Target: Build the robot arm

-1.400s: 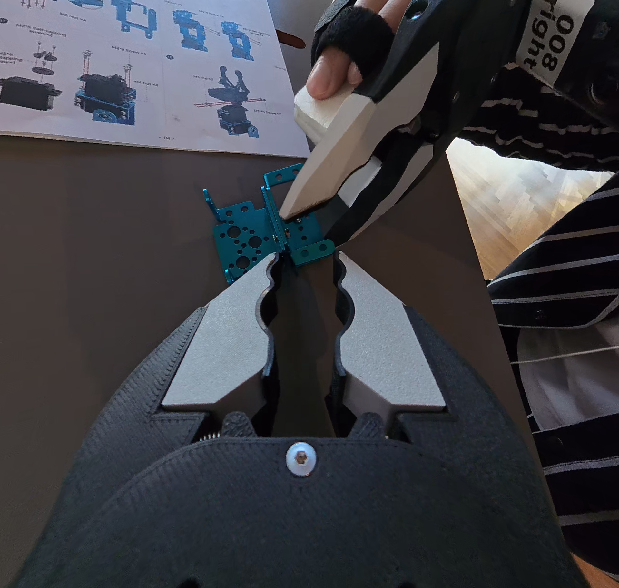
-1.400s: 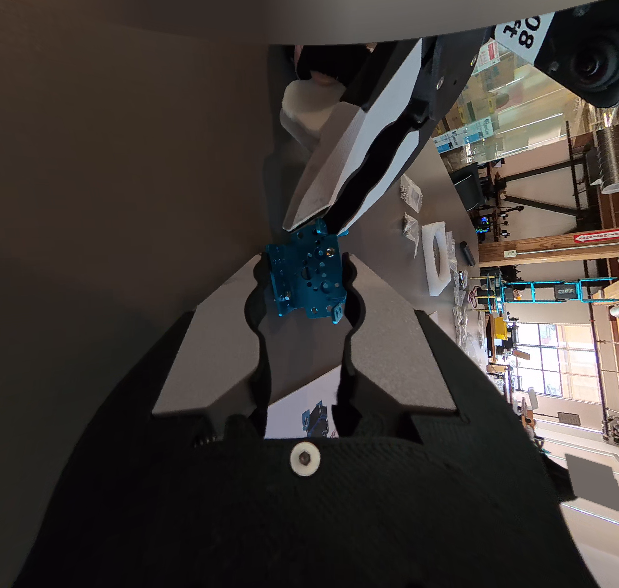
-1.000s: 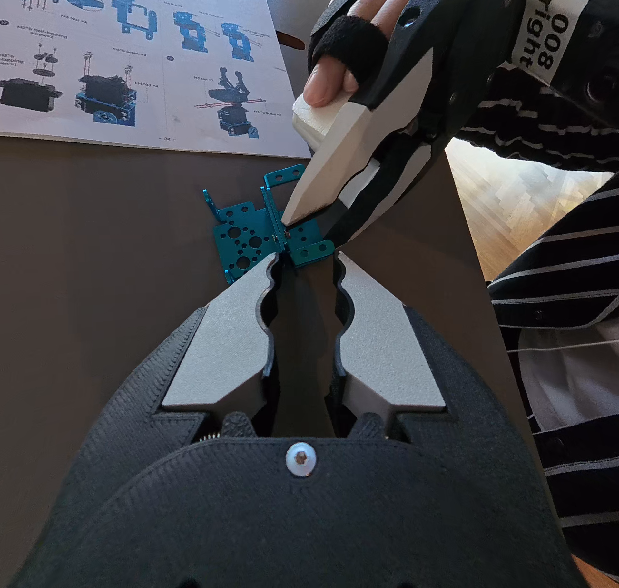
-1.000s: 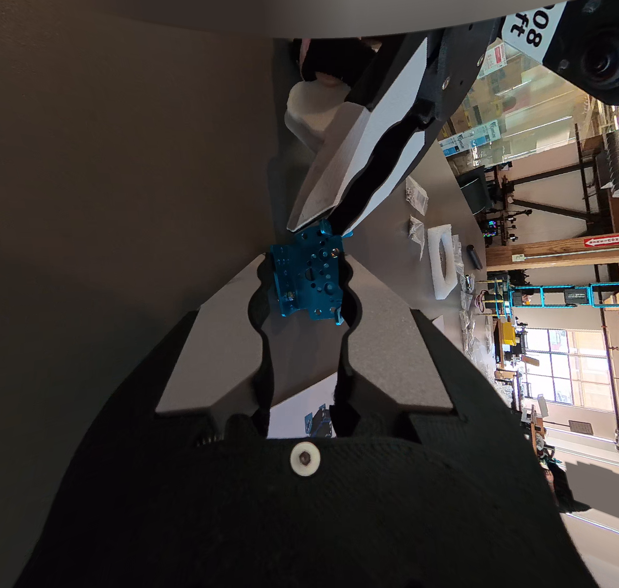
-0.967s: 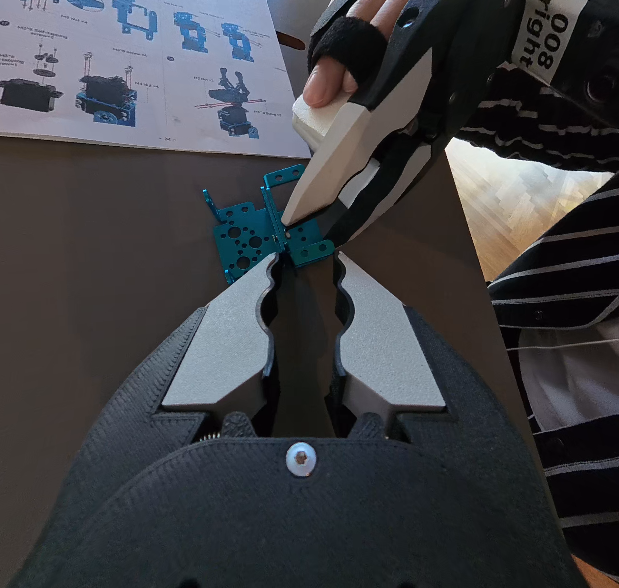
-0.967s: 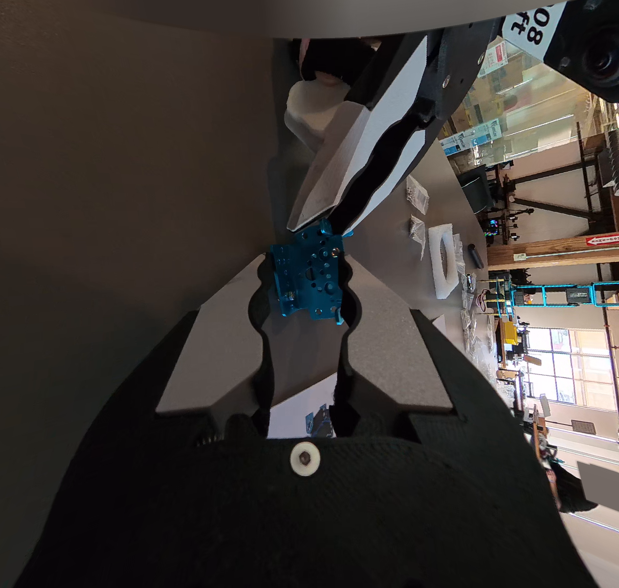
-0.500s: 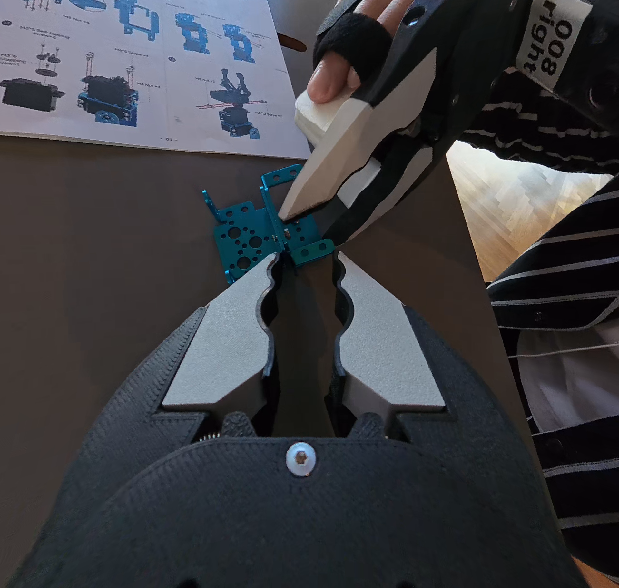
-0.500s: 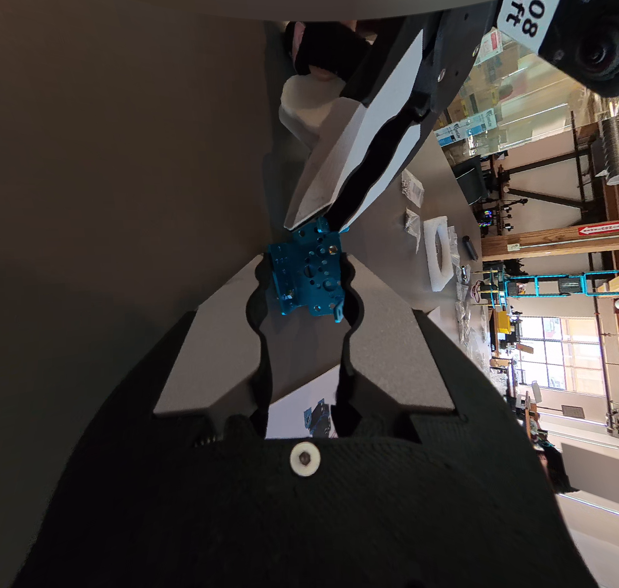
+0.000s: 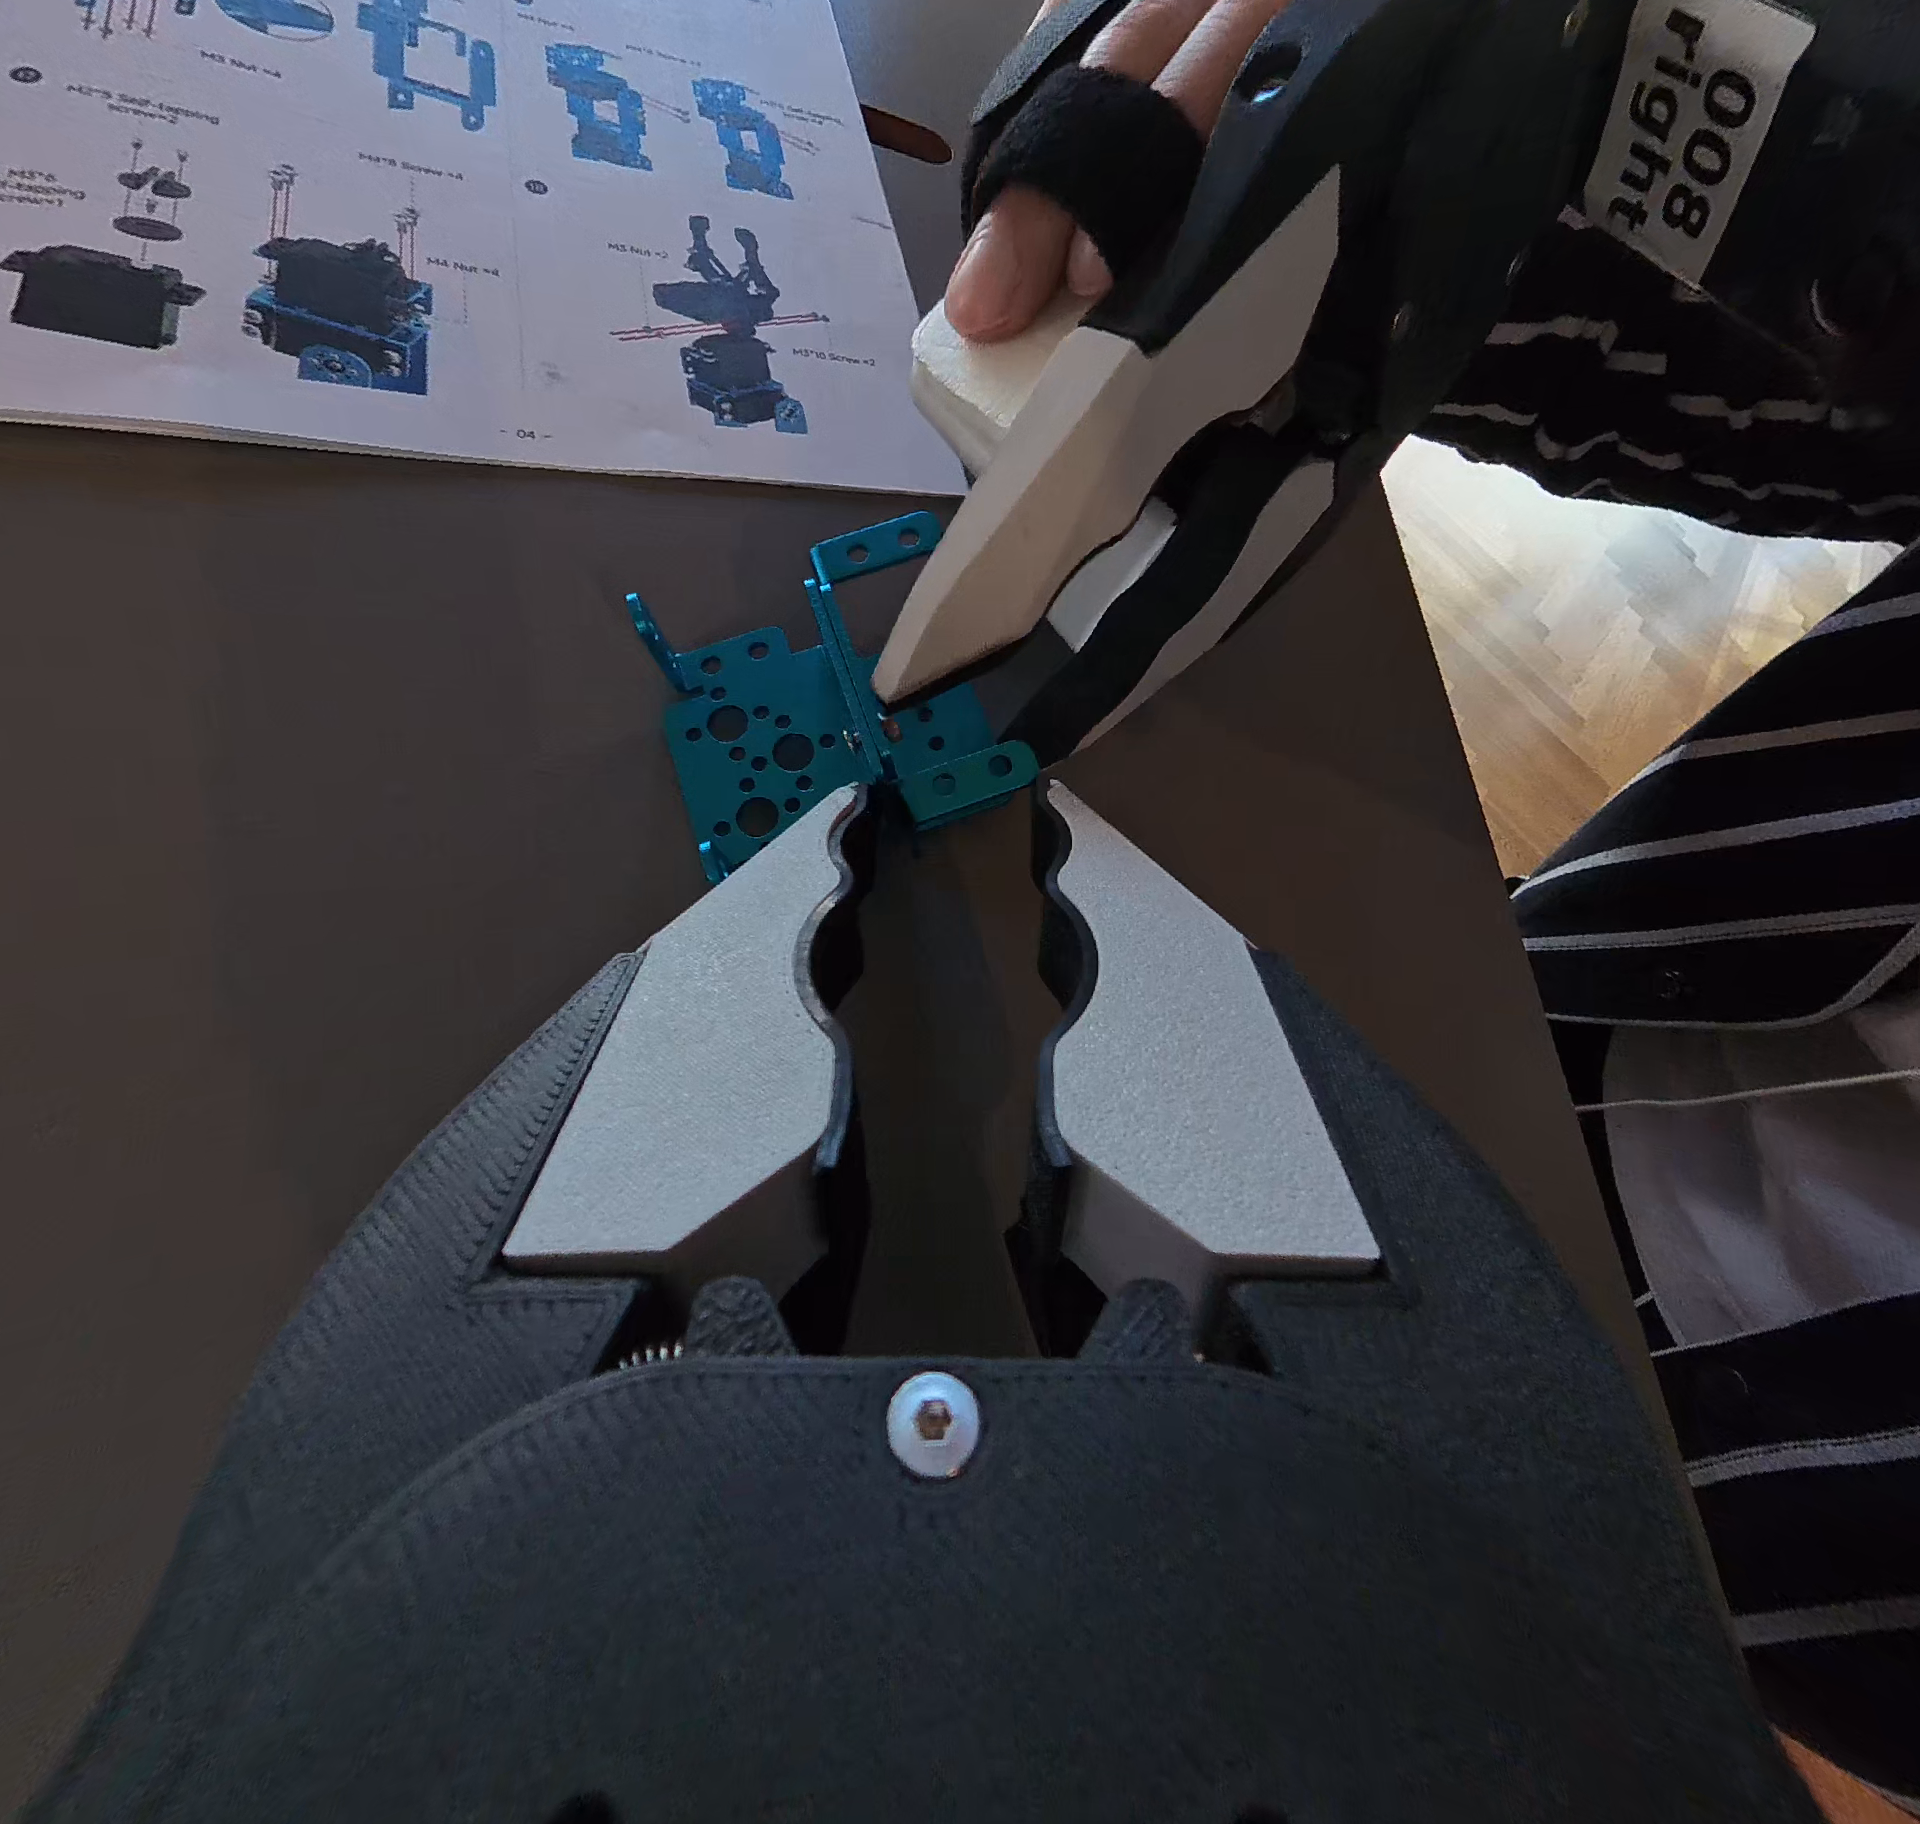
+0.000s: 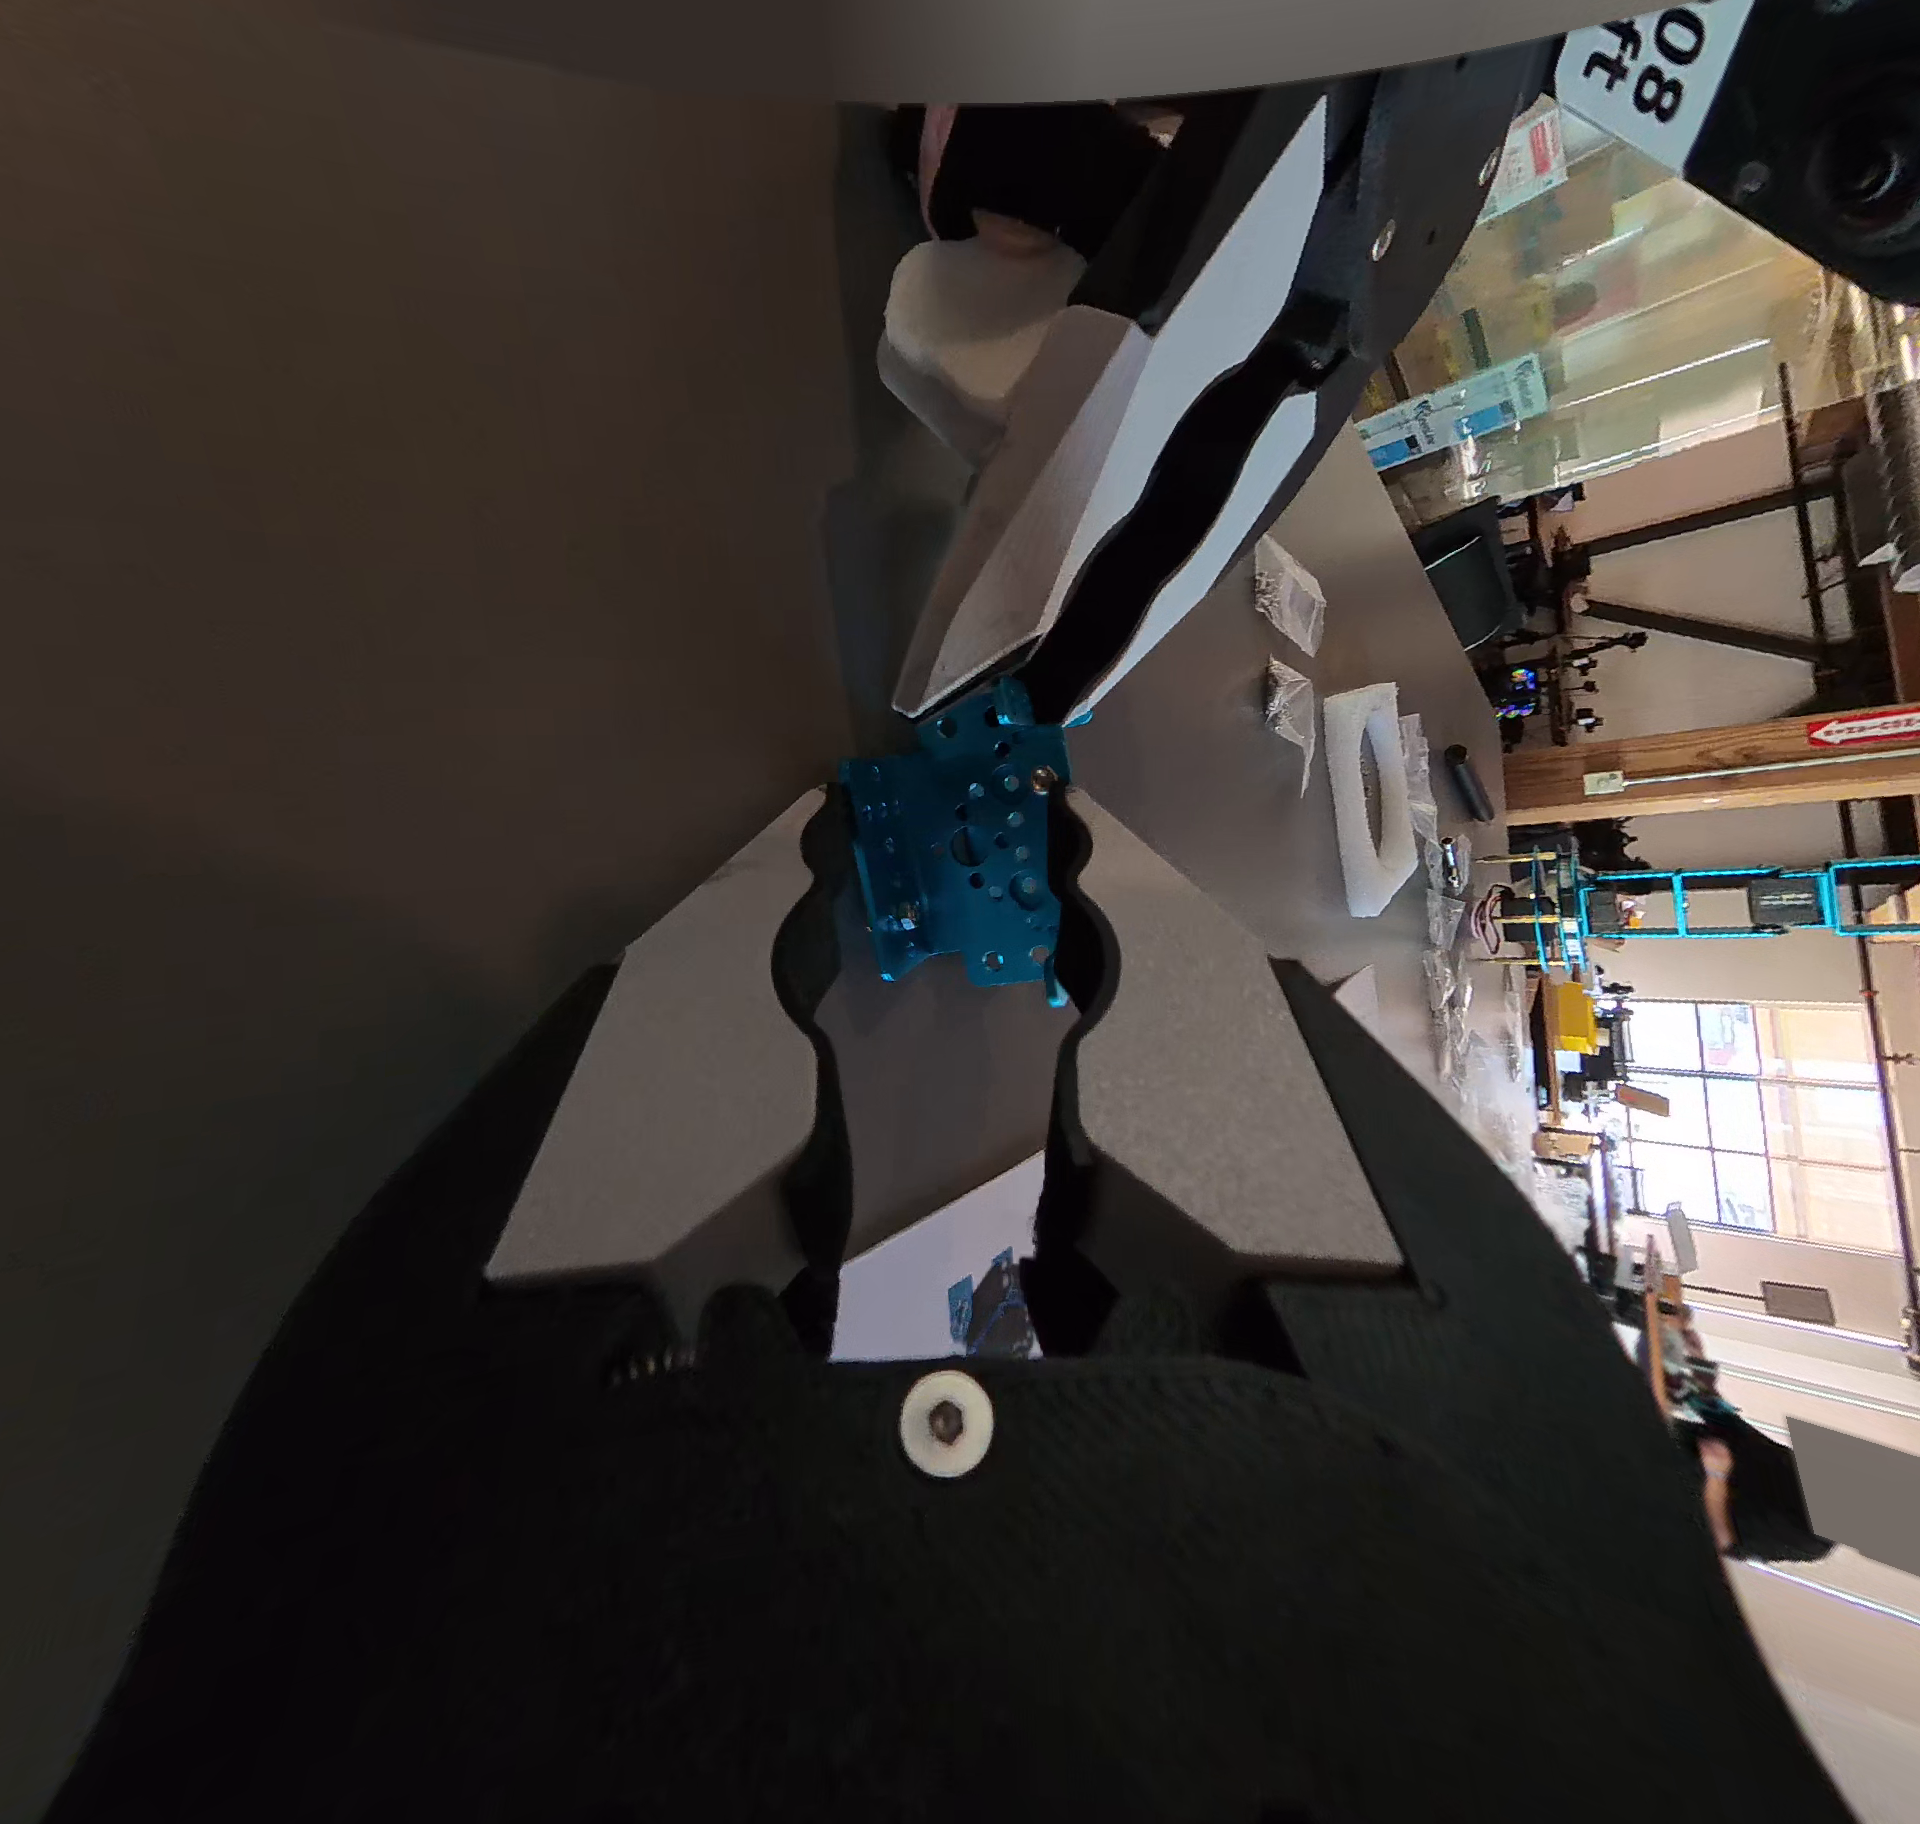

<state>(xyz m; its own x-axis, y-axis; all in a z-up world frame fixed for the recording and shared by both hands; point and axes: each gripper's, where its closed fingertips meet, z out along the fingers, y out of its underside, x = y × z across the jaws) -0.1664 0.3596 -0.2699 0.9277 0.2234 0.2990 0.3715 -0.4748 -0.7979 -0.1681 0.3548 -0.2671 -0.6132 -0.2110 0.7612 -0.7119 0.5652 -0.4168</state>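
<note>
**Two grippers meet at a blue bracket near the table's edge**

The dark brown tabletop (image 9: 312,839) ends just right of both grippers: its edge runs diagonally past the right gripper (image 9: 956,725), and pale wood flooring (image 9: 1621,621) shows beyond it. To the left of the left gripper (image 9: 945,808) the table is open dark surface. Ahead and left lies a white printed assembly sheet with blue diagrams (image 9: 416,164), its near edge just short of the bracket.

The bracket, a small blue anodised metal plate pierced with round holes and bent-up tabs (image 9: 790,735), lies on the table directly at the left gripper's fingertips. The left gripper's grey fingers stand apart with bare table between them; their tips reach the bracket's near edge, the left tip overlapping its corner. They hold nothing.

The right gripper comes in from the upper right, steeply tilted, its white-faced fingers straddling the bracket's right half, one tip down by the upright rib. In the right wrist view, the bracket (image 10: 956,870) sits between the fingers of this gripper (image 10: 951,808), both sides at or against its edges; whether they press it I cannot tell. The left gripper (image 10: 997,694) points down at the bracket's far end.

A gloved hand (image 9: 1081,164) grips the right gripper, a fingertip resting on a white foam block (image 9: 987,372). A striped dark sleeve (image 9: 1714,943) fills the right side. Farther along the table lie a white foam tray (image 10: 1371,798) and small clear bags (image 10: 1288,600).
</note>
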